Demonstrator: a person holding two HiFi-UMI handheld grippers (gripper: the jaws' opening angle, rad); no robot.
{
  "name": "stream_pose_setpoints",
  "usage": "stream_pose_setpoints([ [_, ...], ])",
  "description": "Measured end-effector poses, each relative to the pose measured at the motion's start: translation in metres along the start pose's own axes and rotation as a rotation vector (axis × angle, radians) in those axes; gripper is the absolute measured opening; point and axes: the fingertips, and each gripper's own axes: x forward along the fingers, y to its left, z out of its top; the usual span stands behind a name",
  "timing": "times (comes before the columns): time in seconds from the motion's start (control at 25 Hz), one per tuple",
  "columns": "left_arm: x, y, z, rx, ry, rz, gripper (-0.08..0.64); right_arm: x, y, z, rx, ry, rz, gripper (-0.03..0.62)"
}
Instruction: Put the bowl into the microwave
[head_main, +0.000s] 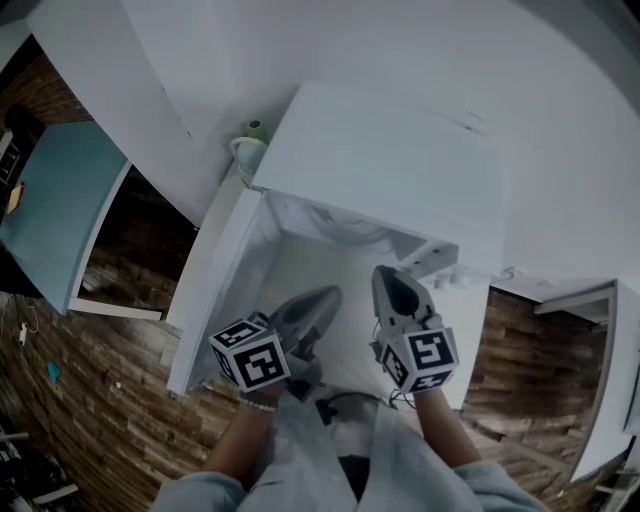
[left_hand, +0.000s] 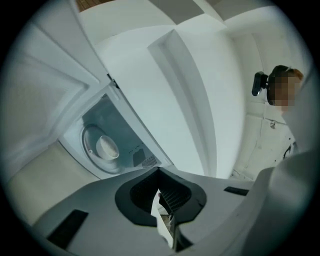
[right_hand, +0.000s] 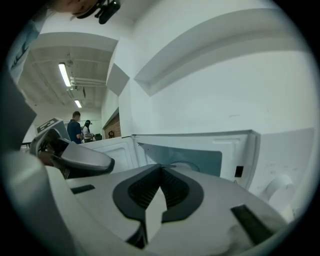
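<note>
Dark wood-plank floor (head_main: 110, 400) below, with a teal-topped table (head_main: 60, 200) at the left. Small white container (head_main: 250, 148) with a green top. Far off, two people (right_hand: 75, 129) standing under a ceiling strip light (right_hand: 64, 75).

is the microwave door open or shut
Open. The door stands swung out from the microwave, and the left gripper view looks straight inside at the bowl.
</note>
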Motion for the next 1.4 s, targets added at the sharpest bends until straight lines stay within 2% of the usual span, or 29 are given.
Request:
stream_pose_setpoints([
  [0.12, -0.003, -0.013, 0.001, 0.086, 0.021, -0.007, -0.002, -0.013, 0.007, 0.014, -0.041, -0.024, 0.022, 0.003],
  [0.28, -0.006, -0.026, 0.004, 0.236, 0.040, 0.030, -0.001, -0.031, 0.013, 0.030, -0.034, -0.049, 0.038, 0.003],
  [0.48, -0.010, -0.036, 0.013, 0.303, 0.024, 0.043, -0.002, -0.047, 0.016, 0.040, -0.021, -0.083, 0.054, 0.003],
  [0.8, -0.019, -0.029, 0.017, 0.340, 0.013, 0.101, -0.001, -0.050, 0.009, 0.033, 0.043, -0.074, 0.060, 0.002],
  [1.12, -0.018, -0.024, 0.015, 0.347, 0.018, 0.105, -0.002, -0.043, 0.014, 0.034, 0.018, -0.060, 0.076, 0.002],
  [1.4, -0.016, -0.023, 0.010, 0.335, 0.031, 0.101, -0.002, -0.041, 0.010, 0.032, 0.047, -0.065, 0.081, 0.002],
])
